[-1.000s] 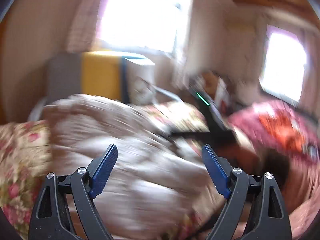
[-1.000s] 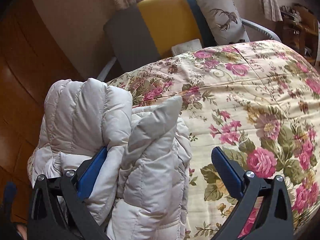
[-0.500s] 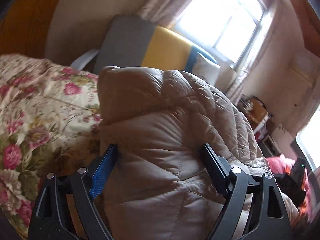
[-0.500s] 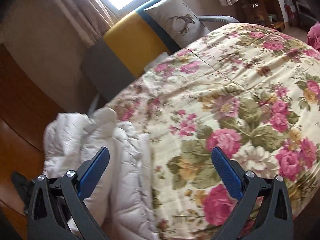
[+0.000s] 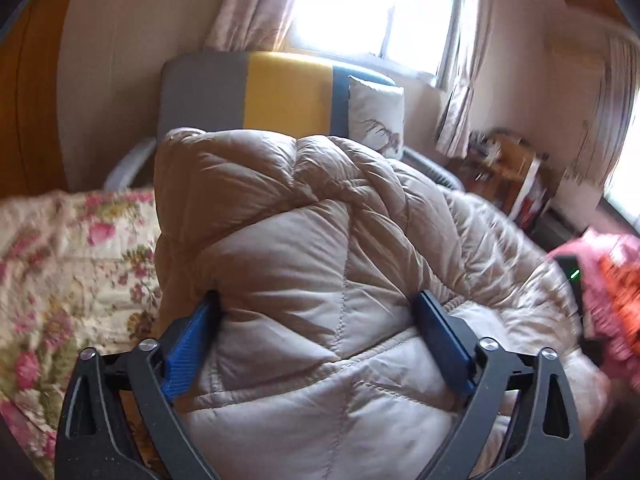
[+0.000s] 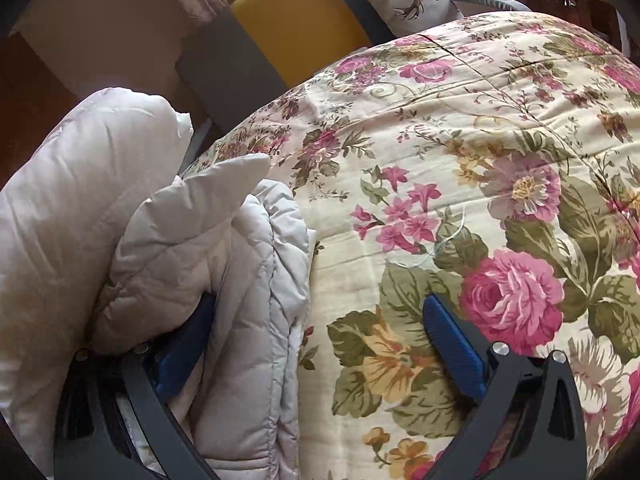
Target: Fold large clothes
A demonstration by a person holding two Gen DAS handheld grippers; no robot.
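Observation:
A puffy beige quilted jacket (image 5: 320, 240) is heaped on the flowered bedspread (image 5: 60, 260) and fills most of the left wrist view. My left gripper (image 5: 320, 312) straddles a thick fold of it. Its jaws are opening and stand very wide, and the padding bulges between the blue pads (image 5: 188, 344). In the right wrist view the same jacket (image 6: 200, 248) is bunched at the bed's left edge. My right gripper (image 6: 320, 300) is open. Its left finger is half buried under a jacket fold, and its right finger (image 6: 452, 340) hovers over the bedspread (image 6: 460, 140).
Behind the bed stands a grey, yellow and blue chair (image 5: 280, 92) with a deer-print cushion (image 5: 376, 112). A bright window (image 5: 372, 12) with curtains is above it. To the right are a cluttered shelf (image 5: 508, 172), red-pink fabric (image 5: 612, 276) and a dark device with a green light (image 5: 574, 276).
The left gripper swung round to face the chair and came onto the jacket fold, then its jaws widened. The right gripper sank closer to the bed, and the jacket heap shifted against its left finger.

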